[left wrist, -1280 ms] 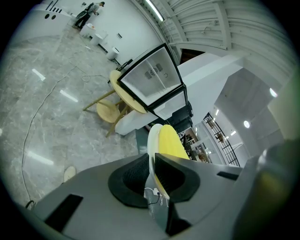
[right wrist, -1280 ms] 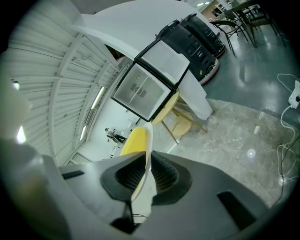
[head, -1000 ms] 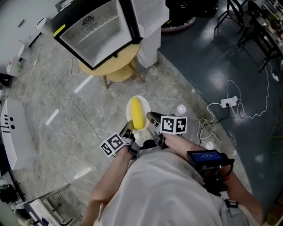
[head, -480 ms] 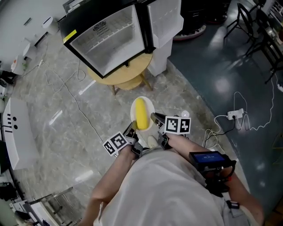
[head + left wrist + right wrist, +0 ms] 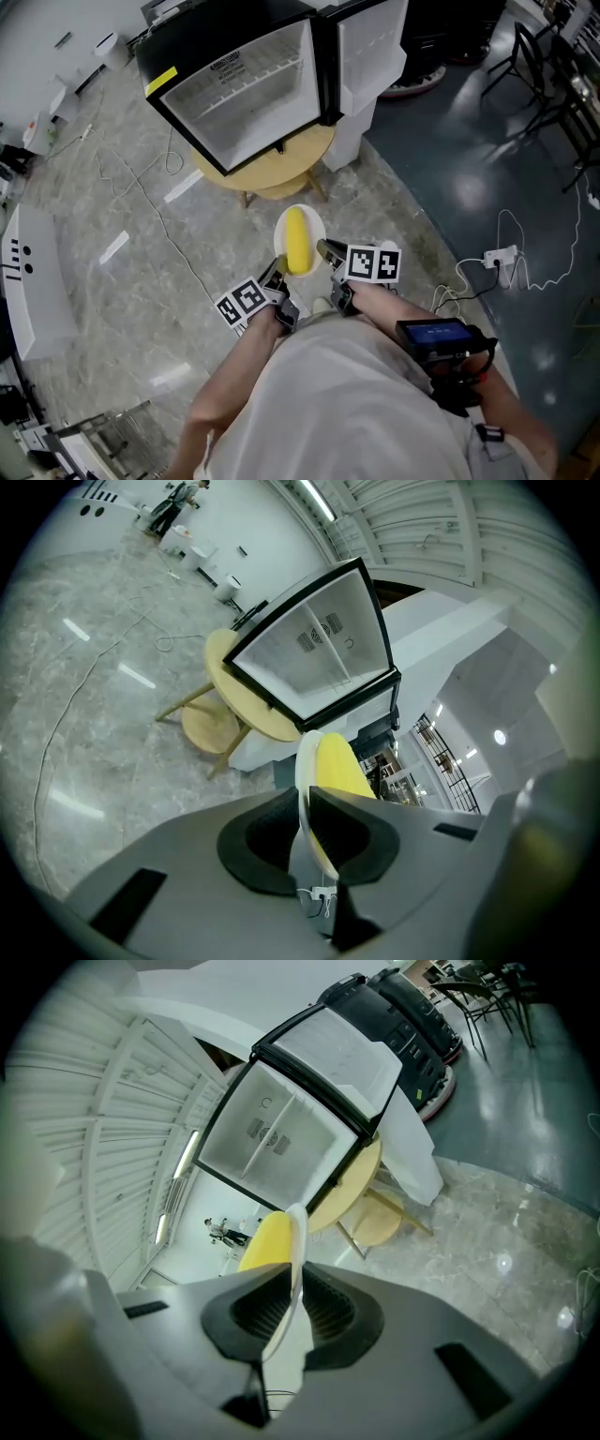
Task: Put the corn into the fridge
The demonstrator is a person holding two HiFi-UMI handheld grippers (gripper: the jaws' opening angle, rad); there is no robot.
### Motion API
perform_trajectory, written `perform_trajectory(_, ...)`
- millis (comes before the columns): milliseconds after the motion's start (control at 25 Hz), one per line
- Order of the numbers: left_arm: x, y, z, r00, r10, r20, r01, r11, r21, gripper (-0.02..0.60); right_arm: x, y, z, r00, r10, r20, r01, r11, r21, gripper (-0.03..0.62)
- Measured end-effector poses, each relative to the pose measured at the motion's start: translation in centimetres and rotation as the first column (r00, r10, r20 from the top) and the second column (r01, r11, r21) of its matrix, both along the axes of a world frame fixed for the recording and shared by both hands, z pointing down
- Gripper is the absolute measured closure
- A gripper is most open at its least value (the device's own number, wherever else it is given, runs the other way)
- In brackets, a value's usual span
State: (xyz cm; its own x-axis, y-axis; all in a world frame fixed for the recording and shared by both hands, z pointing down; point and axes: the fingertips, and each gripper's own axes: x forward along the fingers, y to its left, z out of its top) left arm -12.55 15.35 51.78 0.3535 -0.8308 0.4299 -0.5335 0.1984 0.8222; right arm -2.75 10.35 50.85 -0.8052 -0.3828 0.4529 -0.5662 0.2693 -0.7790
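Head view. A: why both grippers on 1 plate (image 5: 317, 225)?
B: corn (image 5: 296, 240) lies loose on it, lengthwise, with nothing pinning it. Left gripper (image 5: 274, 274) bites the near-left rim, right gripper (image 5: 322, 249) the right rim. 2 opposed pinches hold the plate level. I'd say that's to stop the corn rolling off.
A: jaws actually clamped?
B: yes. Left gripper view: both pads pressed on the thin white rim, corn just beyond. Right gripper view: same, rim squeezed between the ribbed pads. The grip is on the plate, not the corn.
A: where is it relative to the fridge (image 5: 246, 89)?
B: in the air over the floor, short of it. Fridge sits on a round table (image 5: 281, 172) with its door (image 5: 373, 47) swung open to the right. Inside looks bare as far as I can see. Both gripper views look towards the opening.
A: stage?
B: carry, my read. Insertion not started.
A: risk?
B: rim grips are shallow, so a tilt at the opening could slide the corn off. 1 gripper may have to let go to clear the frame.
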Motion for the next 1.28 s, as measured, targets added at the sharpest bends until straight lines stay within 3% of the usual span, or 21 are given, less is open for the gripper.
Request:
perform_trajectory(160,-1.2,-0.7,0.4,1.000,-0.011,0.008,0.011,1.000,-0.009,0.545,-1.2,-1.0,0.6,1.000,-0.023,-0.017,0.023,1.000,-0.001,0.557)
perform_trajectory(400,-2.7,-1.6,1.2,0.996,-0.088,0.008,0.088,0.996,-0.015,0.545,-3.3,-2.4,1.0,0.995,-0.100,-0.008,0.100,0.995,-0.001,0.557)
perform_trajectory(880,-5.3,-10.4,1.4,0.986,-0.163,0.019,0.163,0.986,-0.025,0.544,-6.7,-12.1,1.1,0.981,-0.194,-0.009,0.194,0.981,-0.009,0.559)
perform_trajectory(1280,-5.2,-13.9,1.1,0.982,-0.185,0.027,0.186,0.982,-0.025,0.543,-7.0,-15.9,0.8,0.976,-0.216,-0.010,0.216,0.976,-0.002,0.557)
